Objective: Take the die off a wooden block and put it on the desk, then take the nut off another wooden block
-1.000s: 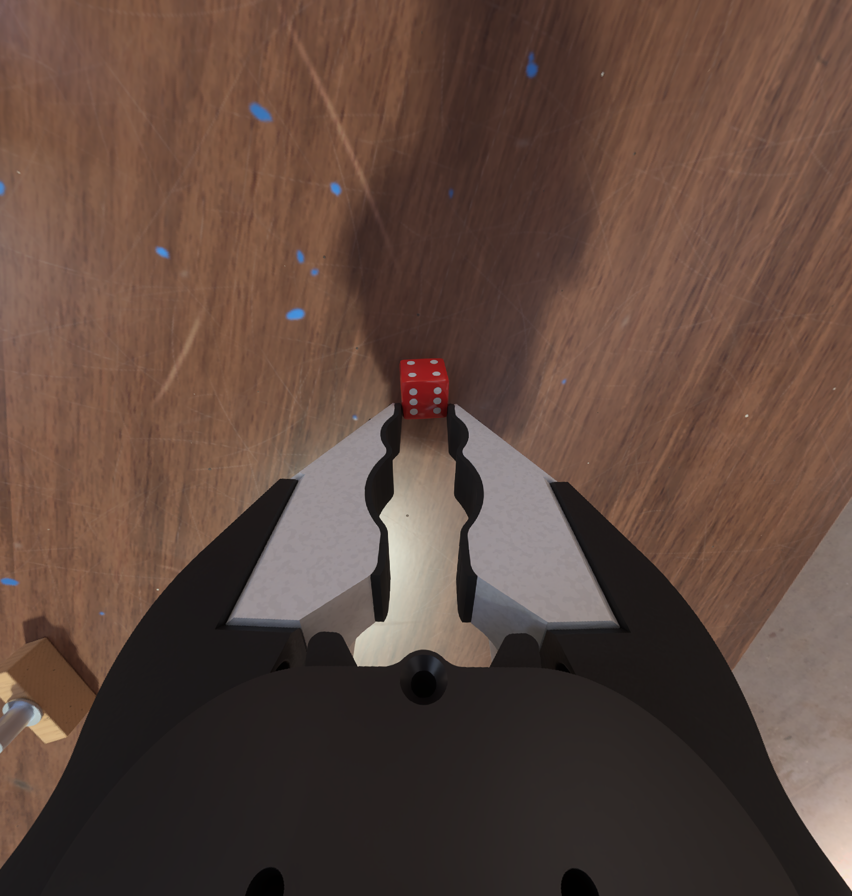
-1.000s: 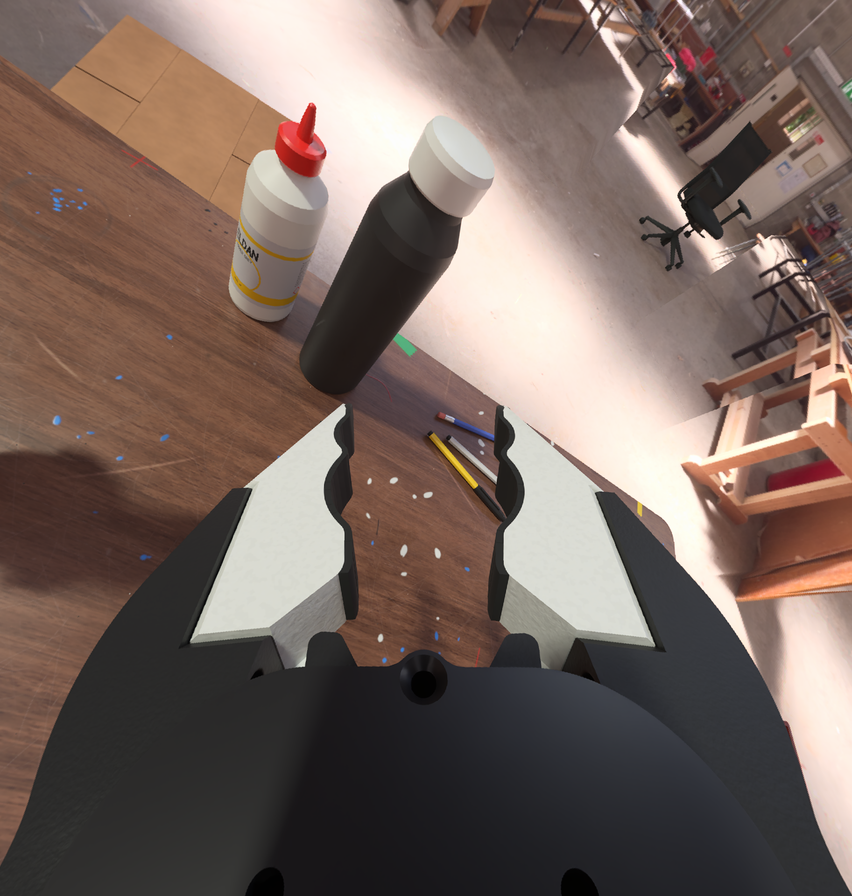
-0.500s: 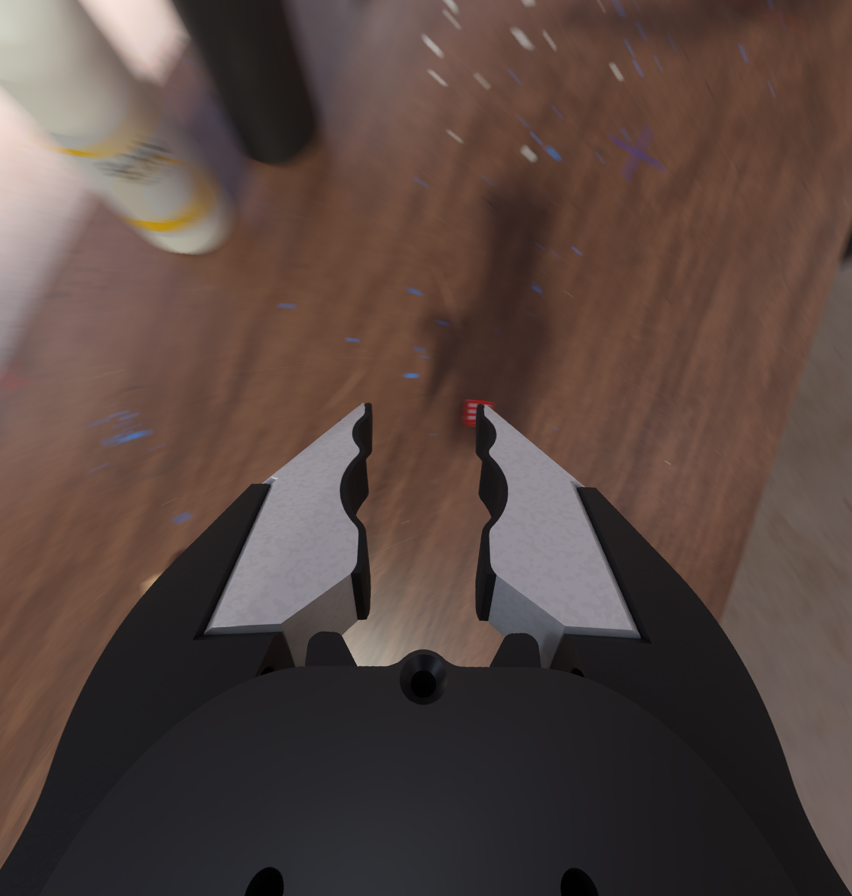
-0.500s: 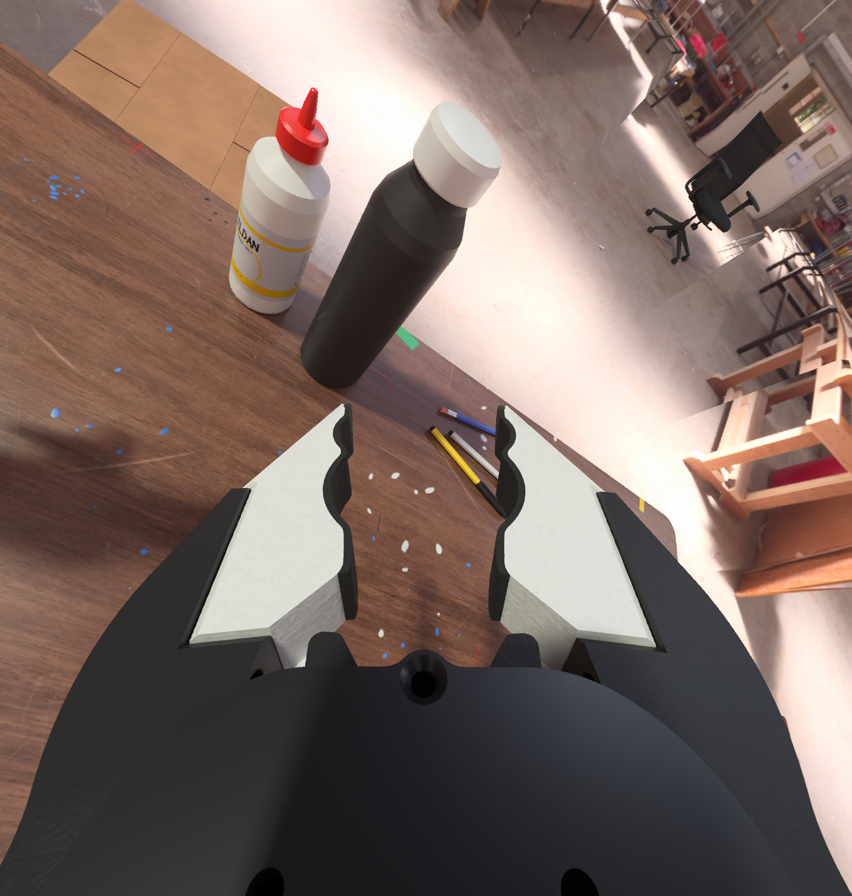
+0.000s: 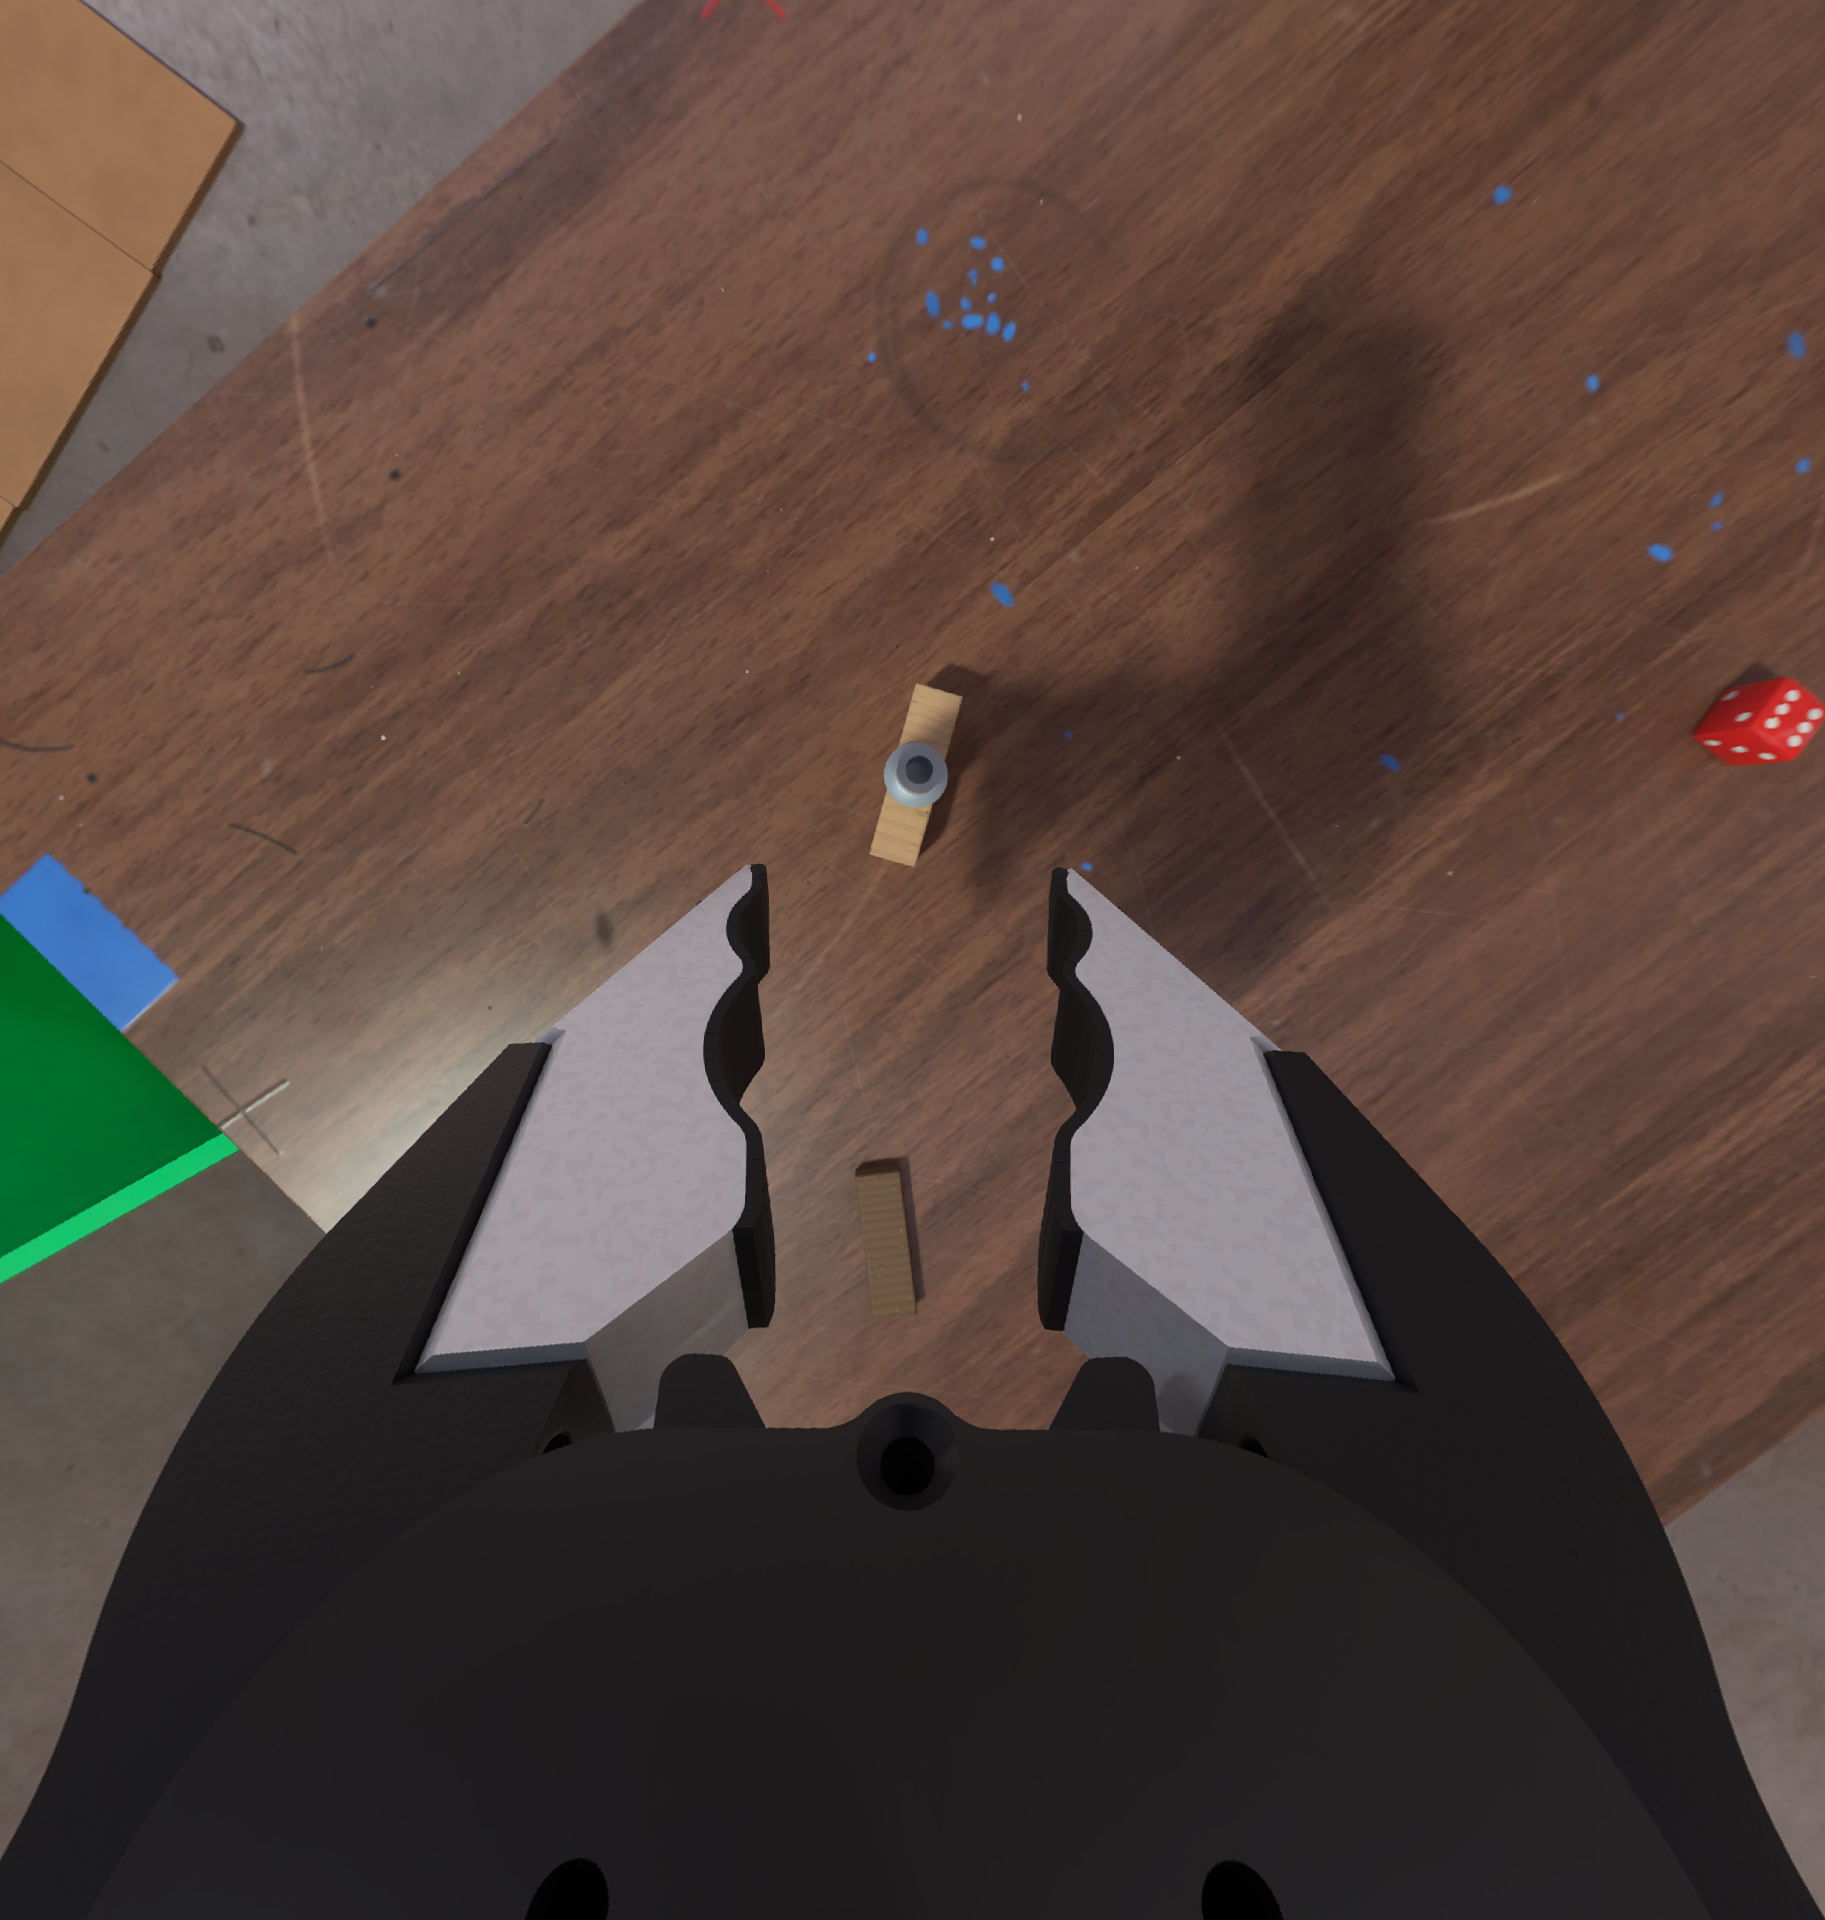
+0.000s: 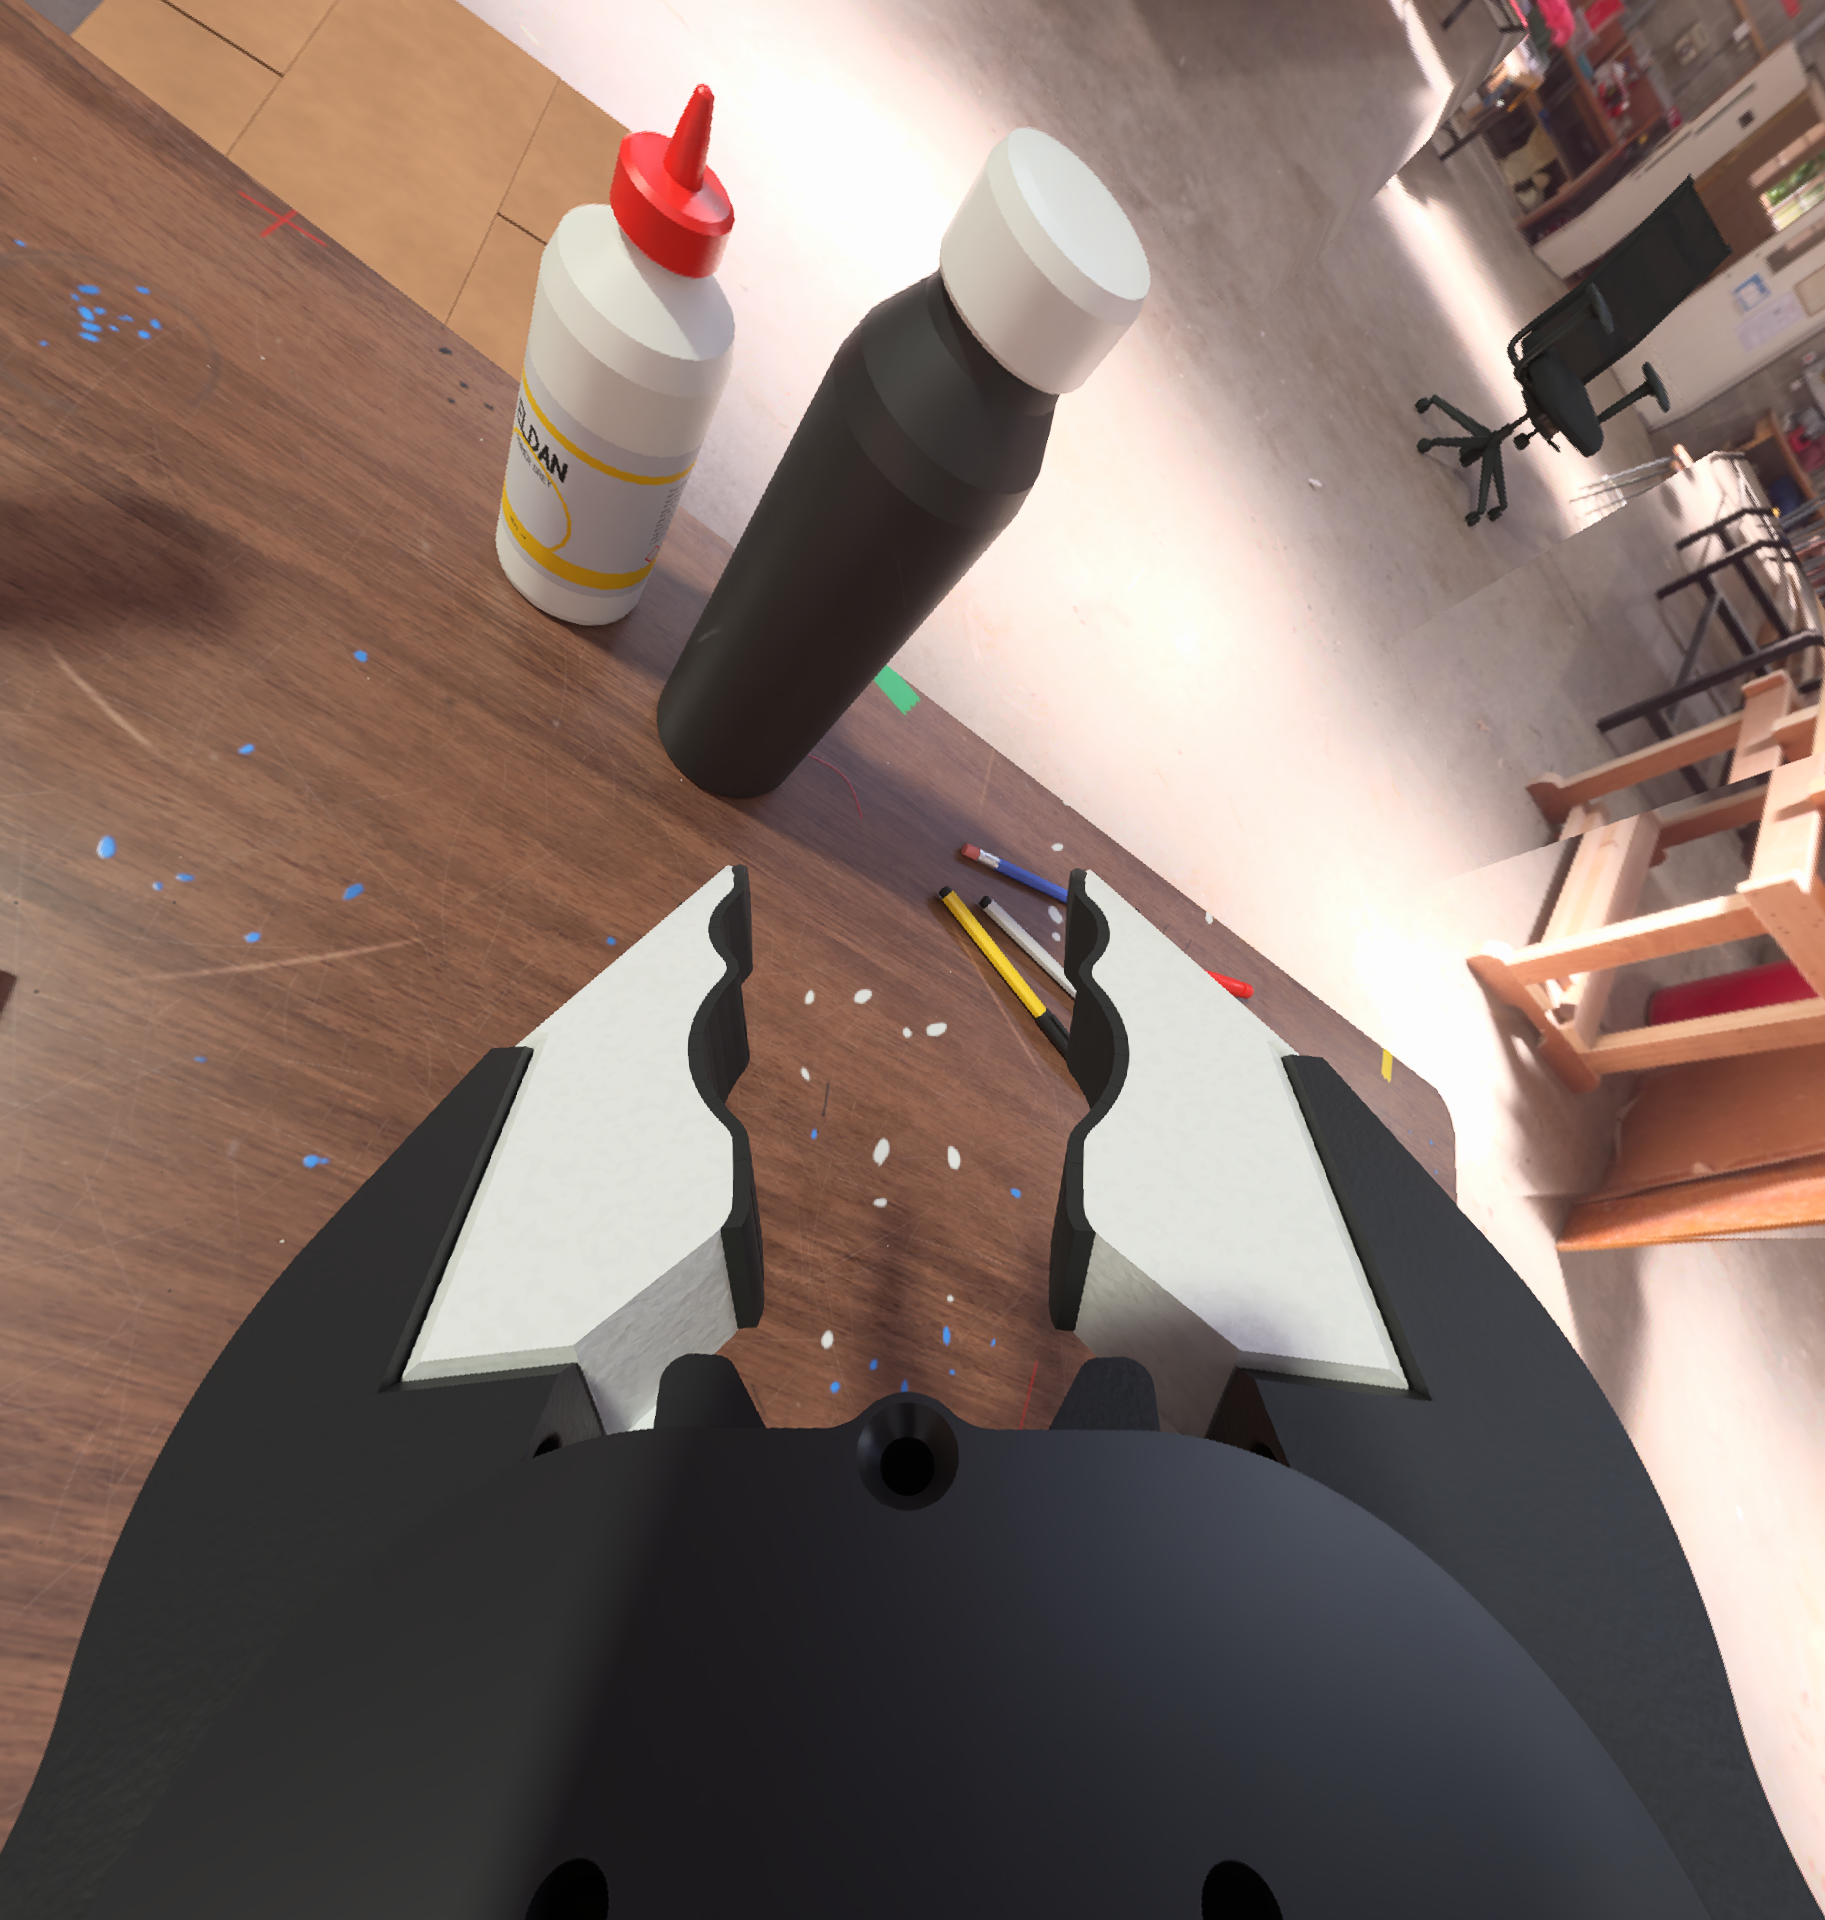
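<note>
The left gripper (image 5: 908, 873) is spread wide and holds nothing; the nut (image 5: 916, 773) sits on its wooden block (image 5: 914, 831) just ahead; the red die (image 5: 1762, 721) lies on the desk (image 5: 575, 540), far right; the right gripper (image 6: 908, 883) is spread too.

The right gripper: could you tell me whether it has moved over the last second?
Barely, if at all. In the right wrist view the right gripper stays open over the desk, with the black bottle and the pens framed almost as before.
</note>
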Robot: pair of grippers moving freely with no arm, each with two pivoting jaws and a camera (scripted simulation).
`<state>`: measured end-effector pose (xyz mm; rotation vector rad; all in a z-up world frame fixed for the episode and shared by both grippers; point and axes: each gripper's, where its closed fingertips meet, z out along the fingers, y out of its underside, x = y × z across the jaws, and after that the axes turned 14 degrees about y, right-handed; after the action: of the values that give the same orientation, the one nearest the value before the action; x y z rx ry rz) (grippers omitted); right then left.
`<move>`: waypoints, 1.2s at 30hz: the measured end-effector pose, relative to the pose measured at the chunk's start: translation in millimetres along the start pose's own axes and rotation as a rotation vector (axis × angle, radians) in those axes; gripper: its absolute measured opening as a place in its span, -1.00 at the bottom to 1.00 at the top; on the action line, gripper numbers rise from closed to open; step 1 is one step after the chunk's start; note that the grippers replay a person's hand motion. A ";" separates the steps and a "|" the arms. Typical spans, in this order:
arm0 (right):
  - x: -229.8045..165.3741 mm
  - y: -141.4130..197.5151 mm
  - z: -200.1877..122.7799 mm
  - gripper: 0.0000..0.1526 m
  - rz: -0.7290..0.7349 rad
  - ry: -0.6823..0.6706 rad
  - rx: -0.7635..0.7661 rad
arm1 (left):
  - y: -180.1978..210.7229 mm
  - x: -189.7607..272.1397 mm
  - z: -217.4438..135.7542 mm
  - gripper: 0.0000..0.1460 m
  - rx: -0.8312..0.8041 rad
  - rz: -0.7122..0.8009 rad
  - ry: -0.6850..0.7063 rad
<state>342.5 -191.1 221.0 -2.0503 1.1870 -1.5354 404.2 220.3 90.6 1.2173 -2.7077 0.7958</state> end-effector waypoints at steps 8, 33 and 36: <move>-2.6 3.0 3.6 -0.20 -0.011 -0.003 -0.021 | -2.7 1.9 29.7 -0.21 -0.143 0.021 0.018; -17.2 13.2 19.9 -0.18 -0.087 -0.011 -0.091 | 1.5 -8.8 39.7 -0.44 -0.386 0.180 -0.045; -16.8 14.6 19.6 -0.18 -0.084 -0.009 -0.095 | 2.8 -9.8 41.8 -0.46 -0.371 0.170 -0.024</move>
<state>352.7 -191.4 193.2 -2.1911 1.2064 -1.5336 415.0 208.3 50.7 0.9306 -2.8328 0.2676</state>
